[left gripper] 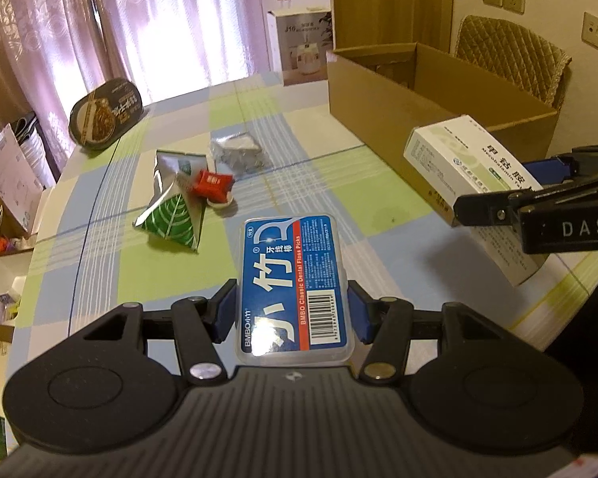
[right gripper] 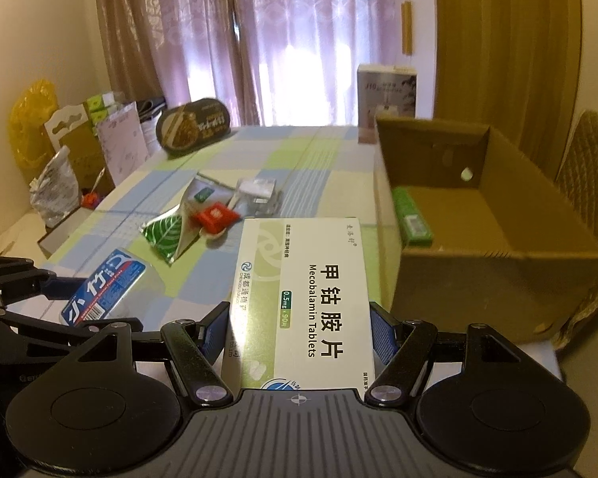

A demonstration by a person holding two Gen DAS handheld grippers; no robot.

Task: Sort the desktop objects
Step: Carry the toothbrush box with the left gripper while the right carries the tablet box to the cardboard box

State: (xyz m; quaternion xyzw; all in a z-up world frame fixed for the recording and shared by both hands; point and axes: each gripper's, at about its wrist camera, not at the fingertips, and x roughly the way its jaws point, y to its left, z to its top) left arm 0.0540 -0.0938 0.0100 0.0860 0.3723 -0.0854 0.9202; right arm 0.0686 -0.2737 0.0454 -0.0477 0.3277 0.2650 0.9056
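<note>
Checked tablecloth [left gripper: 339, 183] below: left gripper [left gripper: 291, 310] clamps floss-pick case [left gripper: 295, 279]; right gripper [right gripper: 299, 330] clamps Mecobalamin tablet box [right gripper: 311, 298] near cardboard box [right gripper: 498, 279].

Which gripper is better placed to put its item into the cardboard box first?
Probably the right gripper: its tablet box is beside the cardboard box. The left gripper, holding the floss case, is farther away.

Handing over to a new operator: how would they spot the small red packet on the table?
Start at the cardboard box on the checked tablecloth, then look left to the loose pile mid-table. The small red packet rests against the green-and-silver leaf pouch; it is the only red item there.
</note>
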